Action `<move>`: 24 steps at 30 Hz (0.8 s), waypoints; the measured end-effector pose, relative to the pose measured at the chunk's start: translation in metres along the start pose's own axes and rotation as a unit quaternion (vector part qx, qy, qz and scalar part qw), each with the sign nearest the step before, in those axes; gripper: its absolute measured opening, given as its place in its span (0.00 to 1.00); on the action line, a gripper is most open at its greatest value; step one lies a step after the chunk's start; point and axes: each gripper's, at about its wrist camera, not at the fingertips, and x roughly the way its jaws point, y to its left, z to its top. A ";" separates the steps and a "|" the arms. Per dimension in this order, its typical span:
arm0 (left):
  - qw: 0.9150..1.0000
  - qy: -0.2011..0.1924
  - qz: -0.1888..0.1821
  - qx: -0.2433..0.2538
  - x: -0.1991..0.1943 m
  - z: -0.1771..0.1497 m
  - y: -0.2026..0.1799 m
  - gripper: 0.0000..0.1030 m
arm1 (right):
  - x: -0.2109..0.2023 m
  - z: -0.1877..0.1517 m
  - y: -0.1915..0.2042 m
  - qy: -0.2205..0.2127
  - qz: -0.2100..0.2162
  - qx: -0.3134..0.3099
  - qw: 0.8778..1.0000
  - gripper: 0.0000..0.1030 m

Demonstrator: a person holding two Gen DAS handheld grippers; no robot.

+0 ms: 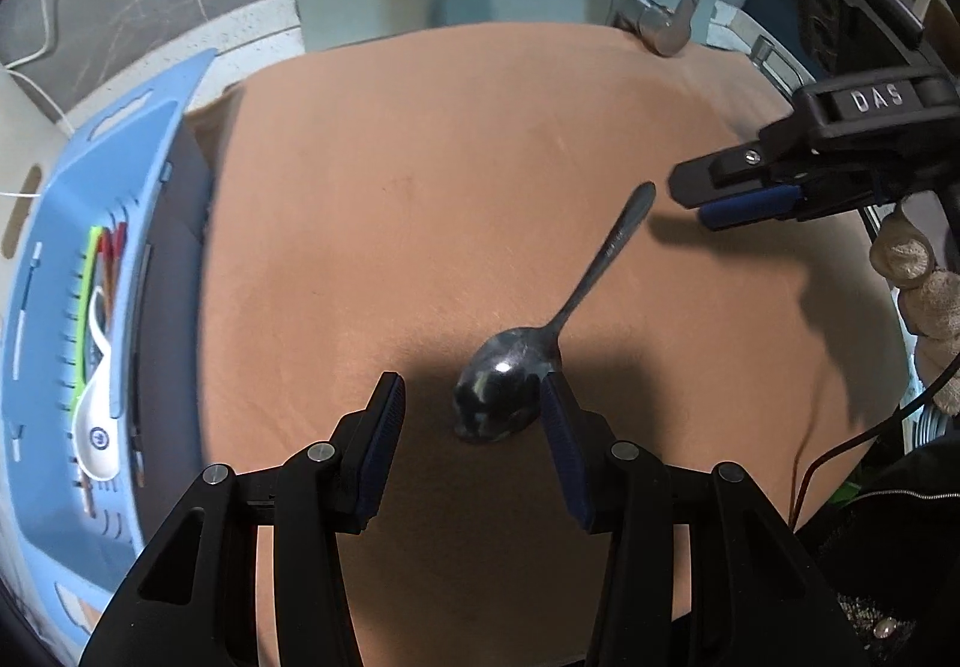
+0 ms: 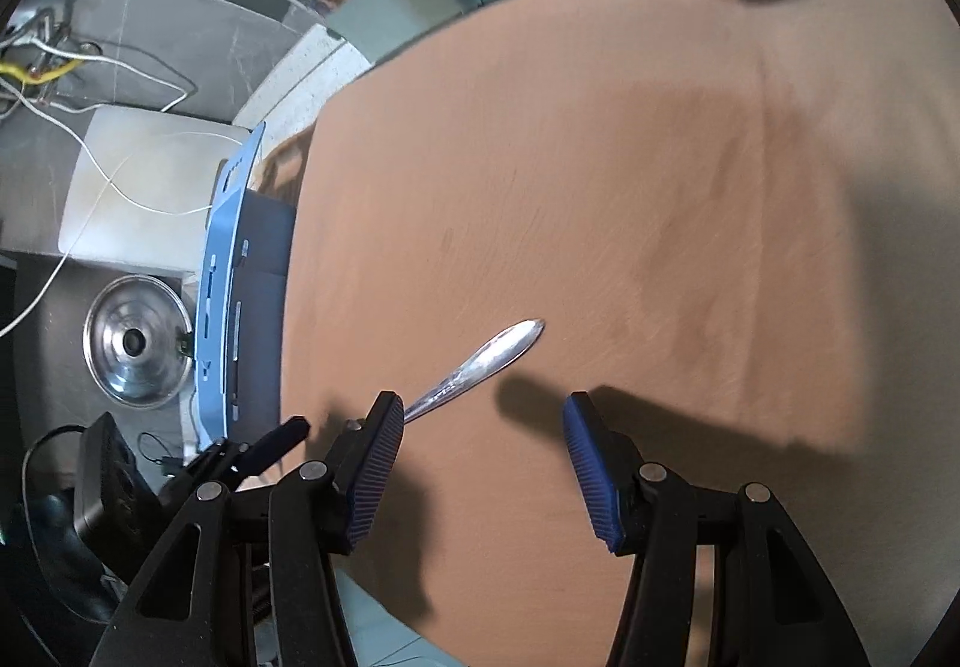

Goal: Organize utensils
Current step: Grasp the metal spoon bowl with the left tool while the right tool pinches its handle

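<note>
Straddling dark metal spoon (image 1: 510, 385) bowl, left tool (image 1: 474, 415) stood open, empty | handle pointed toward open, empty right tool (image 2: 480, 457)

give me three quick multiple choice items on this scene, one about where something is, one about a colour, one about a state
1. Where does the metal spoon lie?
A. in the blue rack
B. on the tan cloth
C. under the faucet

2. What colour are the pads on the left gripper?
A. blue
B. red
C. white

3. What state is the right gripper in?
A. shut on the spoon
B. shut on nothing
C. open

Answers:
1. B, the spoon rests on the tan cloth, its bowl between the left gripper's open fingers, while the blue rack stands off to the side.
2. A, both ribbed pads are dark blue.
3. C, its fingers stand wide apart with the spoon's handle tip ahead of them, nothing clamped.
</note>
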 end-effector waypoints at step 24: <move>0.998 0.022 -0.019 0.060 0.019 0.004 -0.001 0.50 | 0.028 0.024 0.015 0.009 0.008 0.037 0.999 0.40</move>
